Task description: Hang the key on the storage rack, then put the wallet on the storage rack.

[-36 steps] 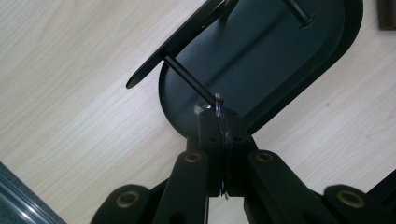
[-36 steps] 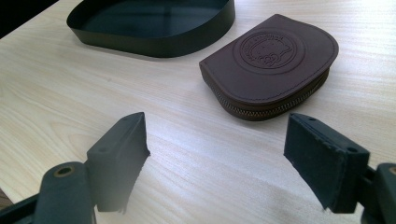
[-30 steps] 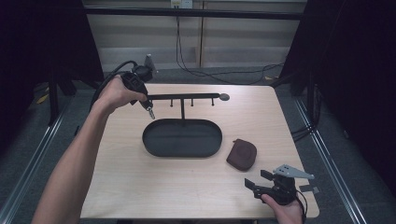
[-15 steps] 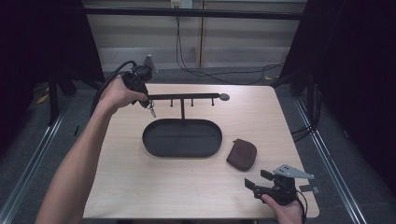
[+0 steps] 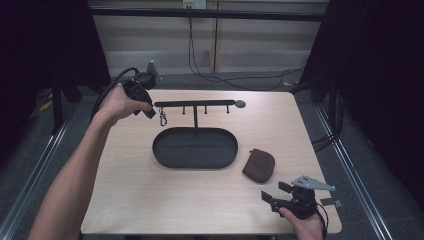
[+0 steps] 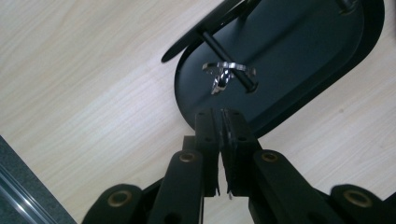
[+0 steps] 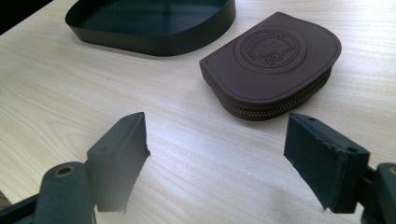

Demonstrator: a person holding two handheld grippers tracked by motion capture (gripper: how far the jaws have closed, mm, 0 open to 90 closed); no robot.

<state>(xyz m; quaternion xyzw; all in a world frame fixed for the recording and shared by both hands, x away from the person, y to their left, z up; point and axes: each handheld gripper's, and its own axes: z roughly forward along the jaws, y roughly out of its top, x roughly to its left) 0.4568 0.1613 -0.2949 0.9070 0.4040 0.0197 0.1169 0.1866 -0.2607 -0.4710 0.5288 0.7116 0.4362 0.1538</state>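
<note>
A black rack bar (image 5: 197,103) with several pegs stands over an oval black tray (image 5: 195,150). A small metal clasp (image 5: 163,118) hangs from the leftmost peg; in the left gripper view the clasp (image 6: 226,74) sits on that peg (image 6: 233,65) above the tray (image 6: 303,56). My left gripper (image 5: 150,113) is just left of the clasp, apart from it; its jaws (image 6: 220,112) are shut with nothing between them. My right gripper (image 5: 274,192) rests open near the table's front right; in its own view the gripper (image 7: 217,140) faces a brown zipped pouch (image 7: 273,60).
The brown pouch (image 5: 259,165) lies on the light wooden table (image 5: 125,190), right of the tray and just beyond the right gripper. The tray wall (image 7: 154,39) is farther off. Cables trail on the floor behind the table. Dark curtains flank both sides.
My left gripper has drawn back a little to the upper left from the leftmost peg. The clasp that was at its tips now hangs free. The right hand has stayed still.
</note>
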